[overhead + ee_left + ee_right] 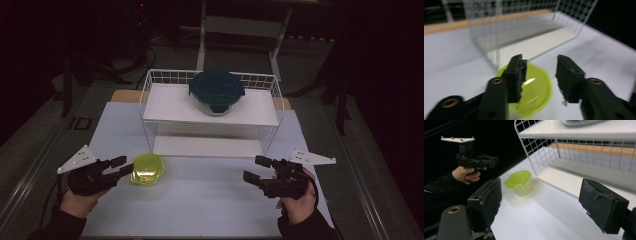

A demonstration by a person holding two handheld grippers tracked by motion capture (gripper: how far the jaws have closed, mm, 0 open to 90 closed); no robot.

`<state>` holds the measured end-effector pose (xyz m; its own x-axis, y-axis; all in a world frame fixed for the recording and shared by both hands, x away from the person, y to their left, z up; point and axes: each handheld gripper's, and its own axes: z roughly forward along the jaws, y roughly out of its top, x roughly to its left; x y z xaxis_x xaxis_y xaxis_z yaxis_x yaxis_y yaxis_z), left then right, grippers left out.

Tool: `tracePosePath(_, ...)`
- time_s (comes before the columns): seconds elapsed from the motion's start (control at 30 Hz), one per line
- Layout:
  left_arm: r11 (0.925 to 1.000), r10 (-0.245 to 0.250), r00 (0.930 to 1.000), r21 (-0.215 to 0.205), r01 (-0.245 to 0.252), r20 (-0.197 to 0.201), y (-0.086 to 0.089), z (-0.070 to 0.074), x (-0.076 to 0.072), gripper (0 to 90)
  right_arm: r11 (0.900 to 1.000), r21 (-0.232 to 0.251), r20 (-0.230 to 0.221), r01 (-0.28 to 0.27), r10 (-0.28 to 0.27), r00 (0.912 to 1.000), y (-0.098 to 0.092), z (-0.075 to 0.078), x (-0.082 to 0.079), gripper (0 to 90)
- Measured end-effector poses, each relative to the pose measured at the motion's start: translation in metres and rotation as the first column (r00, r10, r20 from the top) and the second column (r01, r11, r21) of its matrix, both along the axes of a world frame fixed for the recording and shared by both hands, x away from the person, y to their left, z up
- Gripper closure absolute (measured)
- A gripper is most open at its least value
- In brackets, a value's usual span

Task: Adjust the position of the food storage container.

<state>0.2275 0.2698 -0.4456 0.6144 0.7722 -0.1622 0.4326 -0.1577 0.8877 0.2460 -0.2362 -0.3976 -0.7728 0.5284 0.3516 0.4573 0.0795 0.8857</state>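
High view: two handheld grippers flank a small yellow-green lidded plastic cup point(147, 169) on the pale table point(200, 205).
Left gripper point(122, 166) sits just left of the cup, its jaws apart with tips at the cup's edge, not clamped; right gripper point(257, 169), well apart at the right, holds its jaws wide. Beyond stands a white wire shelf rack point(210, 112) bearing a round glass container with dark teal lid point(216, 91).

Two black claws: left claw point(122, 166), right claw point(256, 168), each with blocky, rough-faced pads point(517, 77) and brass-ringed screw holes along the arms. Grey three-cornered plate point(77, 158) on top of each, dotted with small studs. Dark long sleeves point(61, 226) at both wrists. Black cable trailing from the right claw.
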Motion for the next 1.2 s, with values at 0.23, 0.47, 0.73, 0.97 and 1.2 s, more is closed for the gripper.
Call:
tracePosePath(0.23, 0.9915, 0.085, 0.9928, 0.105, -0.076, -0.084, 0.023, -0.029, 0.003, 75.2, 1.0, -0.002, -0.003, 0.0, 0.0, 1.0, -0.005, -0.009, -0.006, 18.0)
tracePosePath(0.47, 0.9845, 0.1, 0.983, 0.158, -0.075, -0.154, 0.031, -0.057, 0.013, 82.6, 1.0, 0.012, -0.017, 0.005, -0.005, 0.9998, -0.007, -0.011, -0.008, 18.0)
tracePosePath(0.73, 0.9873, 0.077, 0.979, 0.151, -0.048, -0.189, 0.029, -0.079, 0.035, 87.0, 1.0, 0.011, -0.029, 0.003, -0.003, 0.9996, -0.008, -0.015, -0.008, 18.1)
tracePosePath(0.97, 0.9893, 0.034, 0.982, 0.146, -0.007, -0.186, 0.018, -0.086, 0.045, 87.0, 1.0, 0.007, -0.044, 0.008, -0.007, 0.999, -0.009, -0.021, -0.007, 18.0)
tracePosePath(1.2, 0.9901, -0.032, 0.9783, 0.127, 0.059, -0.205, 0.011, -0.086, 0.047, 87.1, 1.0, 0.002, -0.051, 0.006, -0.006, 0.9987, -0.01, -0.023, -0.007, 18.0)
